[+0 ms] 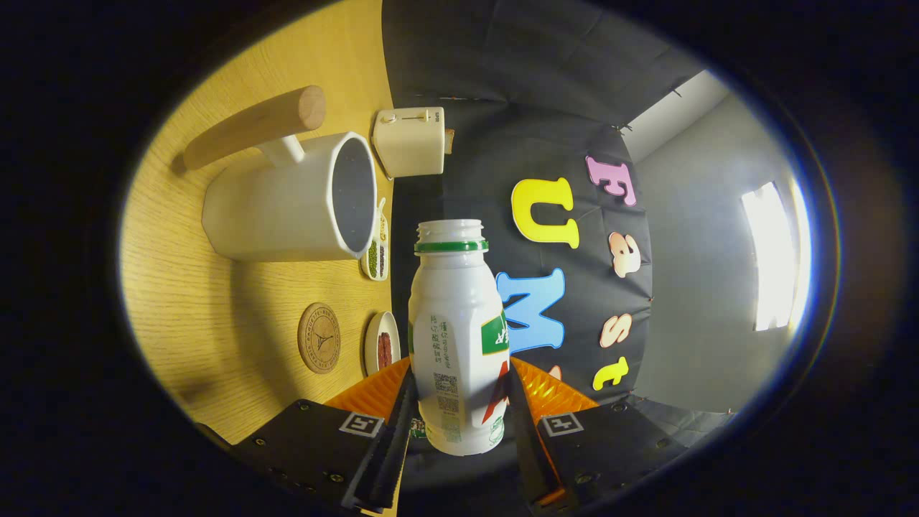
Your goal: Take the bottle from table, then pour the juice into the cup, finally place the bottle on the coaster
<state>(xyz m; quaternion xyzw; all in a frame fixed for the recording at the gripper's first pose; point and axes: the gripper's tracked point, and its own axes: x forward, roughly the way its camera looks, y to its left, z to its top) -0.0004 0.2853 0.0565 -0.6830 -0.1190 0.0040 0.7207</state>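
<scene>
Bottle (pixel 459 337) sits clamped between the two fingers of the tool (pixel 459 424), both pressing on its lower body; cap off, mouth open, green ring under the neck. View is rolled sideways: the counter (pixel 208 316) runs up one side, booth wall on the other. Bottle is lifted clear of the counter, its mouth level with the rim of the cup (pixel 294 197), near it but not touching. Cup is white with a wooden handle (pixel 251 126), standing on the counter, opening facing the bottle's side. Round cork coaster (pixel 319 337) lies bare on the counter, just beside the cup's base. Between coaster and bottle: small dish (pixel 383 343) with something red. Second dish (pixel 376 251) with green contents by the cup's rim. Cream box (pixel 409 141) beyond the cup.
</scene>
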